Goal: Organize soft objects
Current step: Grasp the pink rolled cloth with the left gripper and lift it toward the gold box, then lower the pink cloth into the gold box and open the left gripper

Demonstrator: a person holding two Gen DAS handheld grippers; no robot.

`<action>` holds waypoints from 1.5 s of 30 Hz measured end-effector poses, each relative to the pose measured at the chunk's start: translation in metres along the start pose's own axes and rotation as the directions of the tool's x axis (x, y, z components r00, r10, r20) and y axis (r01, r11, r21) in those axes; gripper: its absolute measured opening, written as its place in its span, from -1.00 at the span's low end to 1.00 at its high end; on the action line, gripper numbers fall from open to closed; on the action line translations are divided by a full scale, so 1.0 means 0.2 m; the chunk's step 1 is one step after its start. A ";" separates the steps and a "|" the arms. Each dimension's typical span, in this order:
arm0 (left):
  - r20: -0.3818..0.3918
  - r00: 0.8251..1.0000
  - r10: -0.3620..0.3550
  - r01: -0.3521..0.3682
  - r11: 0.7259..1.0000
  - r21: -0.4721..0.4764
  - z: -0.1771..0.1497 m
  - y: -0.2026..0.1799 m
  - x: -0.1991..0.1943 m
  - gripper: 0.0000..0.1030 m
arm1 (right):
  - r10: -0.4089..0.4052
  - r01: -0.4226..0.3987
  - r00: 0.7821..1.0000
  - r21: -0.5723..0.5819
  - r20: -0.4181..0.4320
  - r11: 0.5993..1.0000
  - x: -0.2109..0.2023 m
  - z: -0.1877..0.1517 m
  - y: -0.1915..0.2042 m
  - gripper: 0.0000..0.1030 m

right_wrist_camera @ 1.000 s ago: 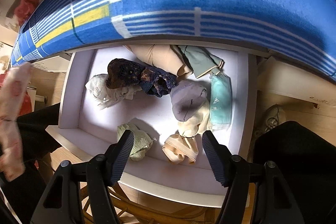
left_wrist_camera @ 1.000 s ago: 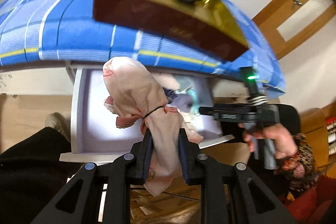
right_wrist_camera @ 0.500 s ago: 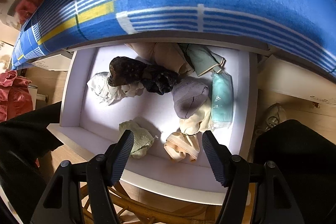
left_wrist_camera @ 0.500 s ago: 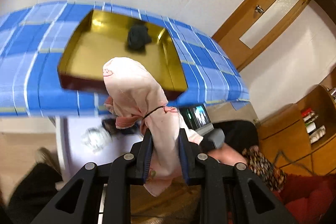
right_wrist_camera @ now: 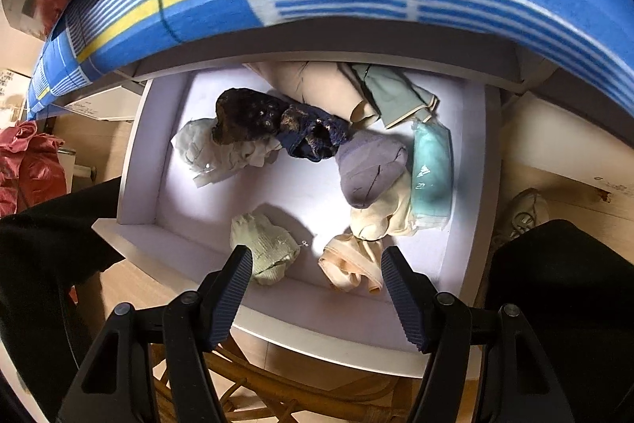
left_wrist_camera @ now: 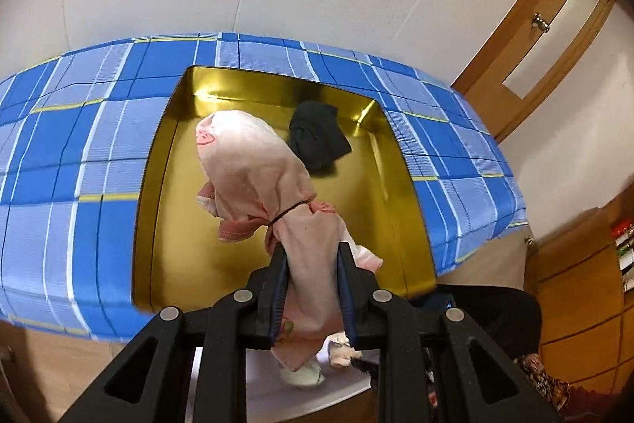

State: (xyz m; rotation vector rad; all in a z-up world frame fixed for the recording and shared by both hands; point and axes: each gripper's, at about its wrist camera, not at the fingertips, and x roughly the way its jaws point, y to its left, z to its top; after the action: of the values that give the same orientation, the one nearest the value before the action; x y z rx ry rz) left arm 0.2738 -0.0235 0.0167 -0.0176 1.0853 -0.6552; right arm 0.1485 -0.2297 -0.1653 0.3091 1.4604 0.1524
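Ahead of your left gripper (left_wrist_camera: 310, 256) spreads a blue plaid cloth (left_wrist_camera: 71, 161) under a white wall, a wooden door to its right. On the cloth sits a gold tray (left_wrist_camera: 190, 256) with a black garment (left_wrist_camera: 319, 137) at its far end. Your left gripper is clamped on a pale pink bundle (left_wrist_camera: 261, 177), tied with a black band, held above the tray. Your right gripper (right_wrist_camera: 317, 256) is spread wide over a white drawer (right_wrist_camera: 136, 161) of rolled garments, a sage one (right_wrist_camera: 263, 244) just ahead.
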 end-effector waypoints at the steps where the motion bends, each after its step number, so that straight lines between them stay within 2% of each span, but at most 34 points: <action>1: -0.005 1.000 0.009 -0.009 1.000 0.006 0.03 0.00 0.02 -0.56 | 0.002 -0.002 1.000 0.000 -0.002 1.000 0.00 0.00 0.00 0.34; 5: -0.032 0.998 0.057 -0.056 0.998 0.032 0.14 0.04 0.13 -0.56 | 0.016 -0.016 1.000 0.001 -0.010 1.000 0.01 -0.01 0.01 0.34; 10: -0.022 0.986 0.167 -0.165 0.983 0.082 0.27 0.09 0.27 -0.57 | 0.030 -0.030 0.999 -0.014 -0.023 0.999 0.02 -0.02 0.04 0.34; 15: -0.049 0.946 0.319 -0.313 0.944 0.099 0.34 0.17 0.44 -0.57 | 0.031 -0.032 0.999 -0.022 -0.030 0.999 0.03 -0.02 0.05 0.34; 17: -0.056 0.948 0.314 -0.310 0.948 0.071 0.34 0.19 0.44 -0.50 | 0.034 -0.034 0.999 -0.017 -0.027 0.999 0.03 -0.02 0.05 0.34; 19: -0.068 0.964 0.258 -0.255 0.965 0.052 0.32 0.18 0.42 -0.32 | 0.038 -0.038 0.999 -0.007 -0.027 0.999 0.02 -0.01 0.04 0.34; 23: -0.153 0.967 0.206 -0.204 0.979 0.026 0.26 0.14 0.42 -0.30 | 0.051 -0.051 0.998 0.003 -0.021 0.999 0.01 -0.01 0.04 0.34; 24: -0.183 0.961 0.210 -0.208 0.978 0.030 0.23 0.13 0.44 -0.30 | 0.052 -0.052 0.998 -0.001 -0.019 0.999 0.01 -0.01 0.04 0.34; 25: -0.201 0.955 0.218 -0.214 0.976 0.040 0.22 0.11 0.45 -0.36 | 0.051 -0.051 0.999 -0.005 -0.017 0.999 0.01 -0.01 0.05 0.34; 26: -0.223 0.946 0.233 -0.225 0.972 0.063 0.20 0.10 0.48 -0.54 | 0.050 -0.050 0.999 -0.009 -0.016 0.999 0.01 -0.01 0.05 0.34; 28: -0.237 0.933 0.271 -0.254 0.962 0.099 0.18 0.09 0.51 -0.62 | 0.049 -0.050 0.999 -0.015 -0.020 0.999 0.01 -0.02 0.06 0.34; 32: -0.207 0.927 0.314 -0.300 0.949 0.098 0.23 0.12 0.56 -0.64 | 0.050 -0.050 0.998 -0.014 -0.026 0.999 0.02 -0.02 0.05 0.34; 36: -0.143 0.901 0.409 -0.401 0.912 0.081 0.33 0.18 0.59 -0.64 | 0.051 -0.051 0.998 -0.007 -0.028 0.999 0.03 -0.02 0.05 0.34; 38: -0.129 0.898 0.420 -0.416 0.907 0.062 0.36 0.20 0.60 -0.57 | 0.054 -0.054 0.998 -0.005 -0.030 0.999 0.03 -0.01 0.05 0.34; 39: -0.123 0.891 0.438 -0.433 0.899 0.062 0.37 0.21 0.61 -0.55 | 0.055 -0.055 0.998 -0.008 -0.032 0.998 0.03 -0.01 0.05 0.34; 41: -0.114 0.873 0.474 -0.467 0.881 0.078 0.36 0.22 0.60 -0.35 | 0.055 -0.055 0.998 -0.011 -0.034 0.998 0.03 -0.01 0.05 0.34; 45: -0.105 0.851 0.514 -0.506 0.857 0.094 0.36 0.24 0.56 -0.28 | 0.054 -0.055 0.998 -0.015 -0.038 0.998 0.04 0.00 0.06 0.34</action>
State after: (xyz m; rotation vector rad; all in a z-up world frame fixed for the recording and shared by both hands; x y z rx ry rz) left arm 0.3894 -0.0619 -0.0543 0.3644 1.1294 -0.2062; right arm 0.1495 -0.2157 -0.1691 0.3346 1.4879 0.2148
